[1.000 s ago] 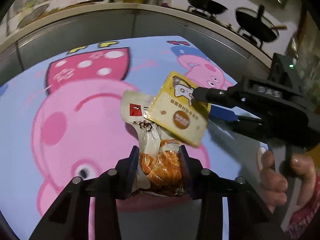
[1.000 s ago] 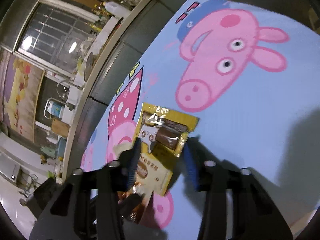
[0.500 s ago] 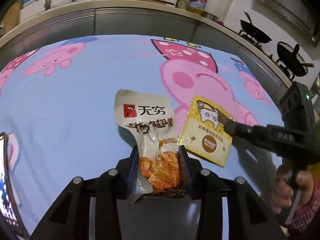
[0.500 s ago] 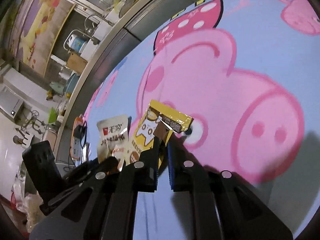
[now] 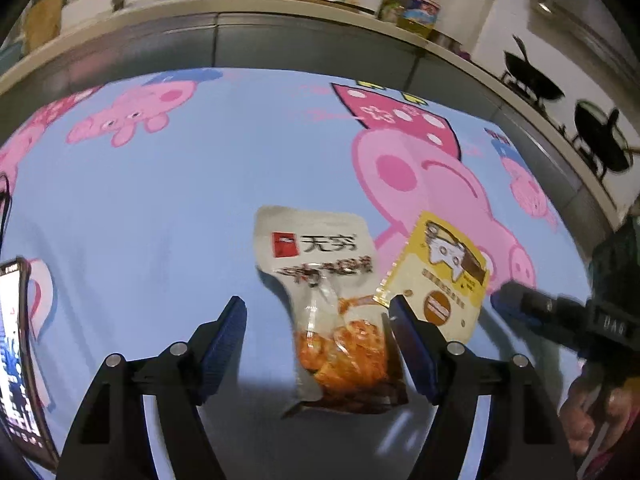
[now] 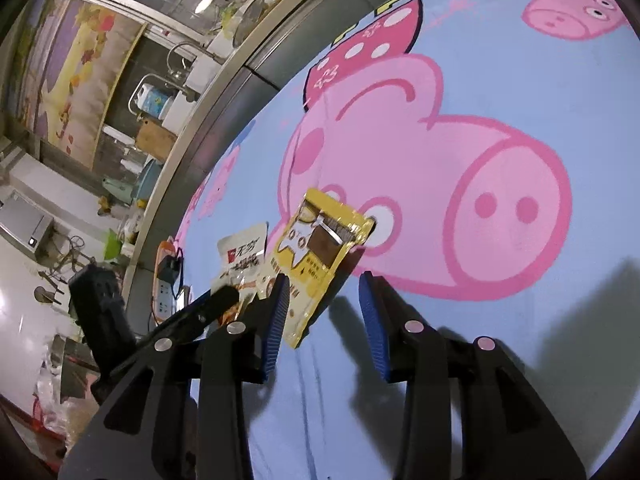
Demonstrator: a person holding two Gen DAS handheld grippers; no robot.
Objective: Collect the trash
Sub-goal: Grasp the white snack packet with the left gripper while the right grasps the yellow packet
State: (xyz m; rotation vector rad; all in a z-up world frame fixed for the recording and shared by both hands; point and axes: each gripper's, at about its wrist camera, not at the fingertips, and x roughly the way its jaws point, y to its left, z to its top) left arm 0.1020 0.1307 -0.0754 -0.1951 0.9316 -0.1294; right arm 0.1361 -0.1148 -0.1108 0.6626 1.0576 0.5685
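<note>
Over the cloth (image 5: 160, 216), both claws opening: left claw (image 5: 316, 344) around the snack pouch (image 5: 332, 304), right claw (image 6: 324, 312) around the yellow wrapper (image 6: 320, 248).

Left gripper (image 5: 316, 344): matte black, two angular fingers, ribbed blue pads inside.
Left gripper screws: round silver heads, one pair on each finger, lower half of the left wrist view.
Right gripper (image 6: 324, 320): same black build, blue ridged pads, silver screw heads.
Right gripper body, right edge of the left wrist view: black boxy housing, raised pale lettering, too blurred to read.
Hand (image 5: 584, 412): lower right corner, beside a red patterned sleeve (image 5: 616, 456).
</note>
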